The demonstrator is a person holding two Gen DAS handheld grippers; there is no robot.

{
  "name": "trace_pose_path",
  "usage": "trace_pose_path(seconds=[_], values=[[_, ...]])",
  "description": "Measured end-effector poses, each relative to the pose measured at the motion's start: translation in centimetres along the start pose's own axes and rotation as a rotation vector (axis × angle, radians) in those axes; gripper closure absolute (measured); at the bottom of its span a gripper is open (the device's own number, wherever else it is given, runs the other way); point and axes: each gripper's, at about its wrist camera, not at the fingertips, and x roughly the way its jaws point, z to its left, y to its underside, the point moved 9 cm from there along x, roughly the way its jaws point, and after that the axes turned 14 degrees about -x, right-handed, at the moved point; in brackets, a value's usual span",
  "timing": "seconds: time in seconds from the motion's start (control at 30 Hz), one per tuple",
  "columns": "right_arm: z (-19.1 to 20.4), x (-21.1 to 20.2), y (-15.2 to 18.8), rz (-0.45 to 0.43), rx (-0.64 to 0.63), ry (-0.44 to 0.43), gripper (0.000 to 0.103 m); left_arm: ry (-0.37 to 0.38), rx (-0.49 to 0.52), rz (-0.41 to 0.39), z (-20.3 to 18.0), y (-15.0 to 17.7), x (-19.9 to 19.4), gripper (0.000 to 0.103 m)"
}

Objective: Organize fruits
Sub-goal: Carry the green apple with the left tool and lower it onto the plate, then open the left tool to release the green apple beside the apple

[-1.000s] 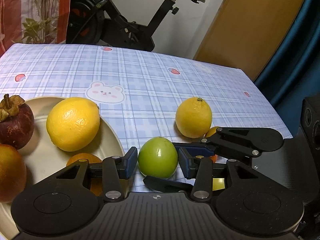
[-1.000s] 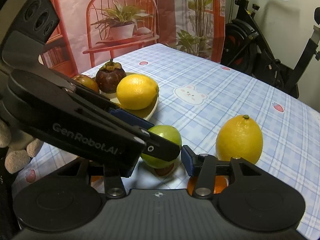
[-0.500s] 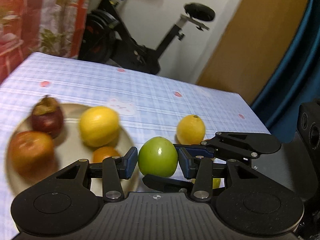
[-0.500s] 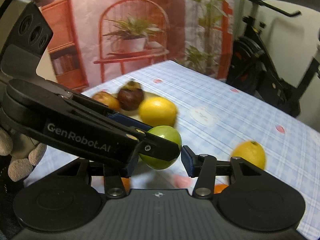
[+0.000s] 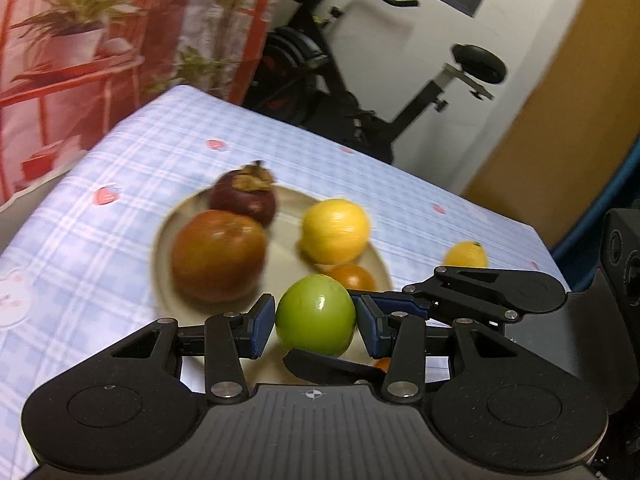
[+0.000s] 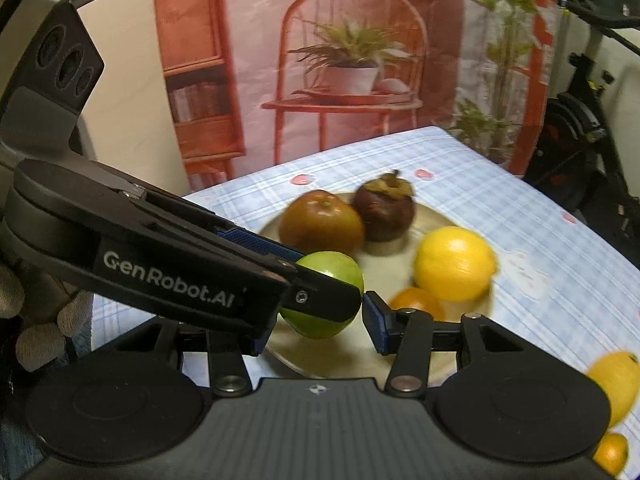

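A green fruit (image 5: 316, 320) hangs above the near rim of the beige plate (image 5: 176, 216), off the cloth. My left gripper (image 5: 316, 324) is shut on it, a blue pad on each side. My right gripper (image 6: 316, 332) comes in from the right and is shut on the same green fruit (image 6: 336, 268). Its right pad touches the fruit; its left pad is hidden behind the left gripper (image 6: 328, 280). On the plate (image 6: 340, 356) lie a red-brown fruit (image 5: 218, 256), a mangosteen (image 5: 244, 196), a lemon (image 5: 334, 230) and a small orange (image 5: 352, 276).
A second lemon (image 6: 616, 384) and another small orange (image 6: 610, 454) lie on the checked tablecloth (image 5: 100, 264) right of the plate. An exercise bike (image 5: 360, 92) stands behind the table's far edge. A gloved hand (image 6: 40, 320) holds the left gripper.
Both grippers lifted the green fruit off the cloth and swung left together. The plate, first at the left edge, now lies straight ahead, with the fruit over its near rim.
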Motion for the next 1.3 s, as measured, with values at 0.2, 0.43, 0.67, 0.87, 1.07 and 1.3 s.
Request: trace_pose_path(seconds=[0.2, 0.43, 0.67, 0.87, 1.07, 1.3], values=[[1.6, 1.9, -0.9, 0.011, -0.037, -0.047, 0.053, -0.038, -0.054, -0.026, 2.4, 0.0, -1.1, 0.056], [2.2, 3.5, -0.9, 0.035, -0.057, -0.063, 0.053, -0.045, -0.076, -0.047, 2.9, -0.3, -1.1, 0.057], [2.1, 3.5, -0.8, 0.031, -0.033, -0.069, 0.052, -0.071, -0.074, -0.068, 3.3, -0.3, -1.3, 0.056], [1.7, 2.5, -0.5, 0.019, 0.005, -0.061, 0.052, -0.078, -0.091, -0.096, 3.5, -0.7, -1.9, 0.055], [0.7, -0.1, 0.3, -0.018, 0.068, -0.027, 0.051, -0.084, -0.070, -0.120, 2.4, -0.8, -2.6, 0.055], [-1.2, -4.6, 2.1, -0.083, 0.150, 0.061, 0.051, -0.078, -0.027, -0.144, 0.1, -0.5, -3.3, 0.055]])
